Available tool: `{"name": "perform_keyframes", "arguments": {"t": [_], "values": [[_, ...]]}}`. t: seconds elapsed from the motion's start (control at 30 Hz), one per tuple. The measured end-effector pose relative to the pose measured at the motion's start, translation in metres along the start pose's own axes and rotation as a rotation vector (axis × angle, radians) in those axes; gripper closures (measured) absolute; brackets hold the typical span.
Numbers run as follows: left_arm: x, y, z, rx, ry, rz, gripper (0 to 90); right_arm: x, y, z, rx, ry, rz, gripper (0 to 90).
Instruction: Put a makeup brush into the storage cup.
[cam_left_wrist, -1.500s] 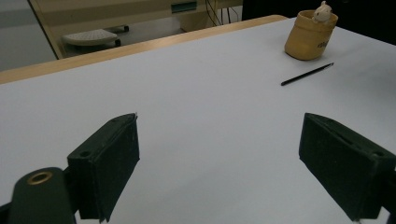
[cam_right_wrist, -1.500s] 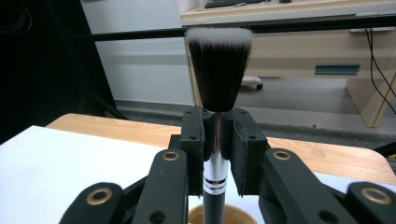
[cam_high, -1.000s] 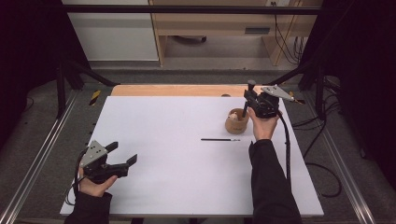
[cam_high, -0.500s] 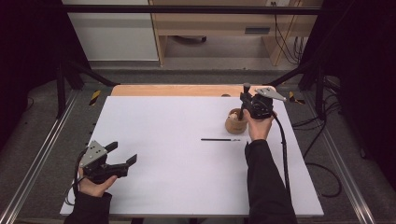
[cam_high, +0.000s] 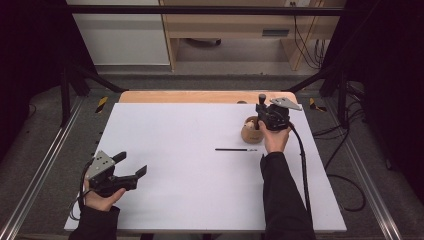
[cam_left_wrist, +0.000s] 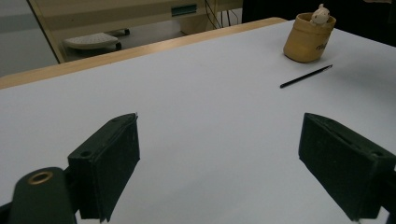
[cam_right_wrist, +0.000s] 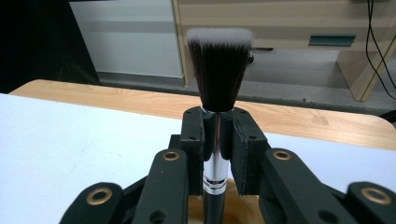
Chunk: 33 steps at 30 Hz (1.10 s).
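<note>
So right gripper (cam_right_wrist: 217, 140) is clamped on a makeup brush (cam_right_wrist: 218, 70), bristles up, right above the wooden cup (cam_high: 248, 131) at 2 o'clock on the table (cam_high: 175, 130). Left gripper (cam_left_wrist: 219, 163) jaws wide apart, holding nothing.

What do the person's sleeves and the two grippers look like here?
Both grippers, the left gripper and the right gripper, are black with blocky jaws and brass-ringed pivot holes. Each carries a grey three-cornered plate and trails a black cable. The sleeves are dark and long.
</note>
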<state>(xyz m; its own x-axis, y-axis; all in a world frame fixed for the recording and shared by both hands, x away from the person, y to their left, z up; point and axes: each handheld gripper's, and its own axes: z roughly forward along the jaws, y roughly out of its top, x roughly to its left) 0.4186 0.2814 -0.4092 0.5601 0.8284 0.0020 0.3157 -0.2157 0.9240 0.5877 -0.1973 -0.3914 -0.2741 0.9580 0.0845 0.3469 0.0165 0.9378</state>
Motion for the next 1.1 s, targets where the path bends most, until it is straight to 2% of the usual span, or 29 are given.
{"name": "perform_keyframes", "arguments": {"t": [0.17, 0.3, 0.57, 0.83, 0.97, 1.1], "values": [[0.000, 0.000, 0.000, -0.002, 0.000, -0.004, 11.4, 0.001, -0.003, 0.002, 0.021, -0.007, -0.003, 77.2], [0.000, 0.000, 0.000, 0.000, 0.000, -0.001, 11.4, -0.001, -0.007, 0.003, 0.028, -0.006, 0.027, 77.2], [0.001, -0.001, 0.000, 0.004, 0.002, 0.002, 11.3, -0.005, -0.015, 0.005, 0.059, -0.002, 0.045, 77.1], [0.001, -0.001, 0.000, -0.001, 0.002, -0.003, 11.3, -0.005, -0.017, 0.007, 0.100, -0.005, 0.035, 76.6], [0.001, -0.001, 0.000, 0.004, 0.000, 0.003, 11.3, -0.006, -0.016, 0.003, 0.105, -0.003, 0.039, 73.9], [0.000, -0.001, 0.000, 0.004, 0.001, 0.002, 11.3, -0.005, -0.012, -0.004, 0.105, 0.006, 0.022, 65.9]]}}
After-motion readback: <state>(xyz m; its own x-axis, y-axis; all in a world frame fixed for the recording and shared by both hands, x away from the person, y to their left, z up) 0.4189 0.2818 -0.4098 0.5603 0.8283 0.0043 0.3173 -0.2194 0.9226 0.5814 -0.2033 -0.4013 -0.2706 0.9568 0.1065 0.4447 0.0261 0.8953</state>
